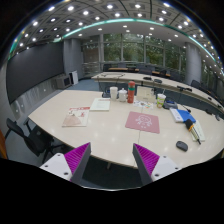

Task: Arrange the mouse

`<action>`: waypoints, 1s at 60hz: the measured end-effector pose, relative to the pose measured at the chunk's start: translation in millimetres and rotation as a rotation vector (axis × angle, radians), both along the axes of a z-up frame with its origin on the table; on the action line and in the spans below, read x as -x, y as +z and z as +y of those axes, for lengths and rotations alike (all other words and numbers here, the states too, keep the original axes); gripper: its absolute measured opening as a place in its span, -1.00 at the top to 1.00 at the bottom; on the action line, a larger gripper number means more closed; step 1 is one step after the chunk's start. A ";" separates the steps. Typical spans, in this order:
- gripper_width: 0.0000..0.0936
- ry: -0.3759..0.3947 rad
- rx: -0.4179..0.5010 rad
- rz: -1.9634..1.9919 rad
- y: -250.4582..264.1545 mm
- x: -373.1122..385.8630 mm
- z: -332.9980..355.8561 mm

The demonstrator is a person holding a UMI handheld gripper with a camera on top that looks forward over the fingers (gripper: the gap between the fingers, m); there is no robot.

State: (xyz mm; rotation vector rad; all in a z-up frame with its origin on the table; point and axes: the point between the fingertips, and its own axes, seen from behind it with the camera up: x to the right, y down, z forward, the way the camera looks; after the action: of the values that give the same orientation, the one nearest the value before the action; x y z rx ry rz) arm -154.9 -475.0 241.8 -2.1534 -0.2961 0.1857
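A small dark mouse (181,145) lies on the pale oval table (110,140), near its right front edge, ahead and to the right of my fingers. A pink mat (142,122) lies on the table's middle, beyond the fingers. My gripper (111,158) is held above the table's near edge, fingers wide apart with nothing between them. The purple pads (76,156) face each other across an empty gap.
On the table lie papers and a booklet (76,117) at the left, cups and bottles (130,93) at the back, and blue and white items (183,116) at the right. A black chair (25,135) stands at the left. More desks stand behind.
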 end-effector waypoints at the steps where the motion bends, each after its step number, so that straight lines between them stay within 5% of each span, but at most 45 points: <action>1: -0.84 -0.004 0.001 -0.001 -1.3 -3.7 0.9; 23: -0.83 -0.202 0.122 -0.076 -100.7 -187.2 17.9; 34: -0.83 -0.293 0.097 -0.131 -151.6 -311.9 51.9; 60: -0.84 -0.302 0.036 -0.194 -244.3 -452.7 190.2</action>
State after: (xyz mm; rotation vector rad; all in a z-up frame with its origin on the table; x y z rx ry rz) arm 297.8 -284.7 -2.5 -2.2241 -0.0751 -0.1918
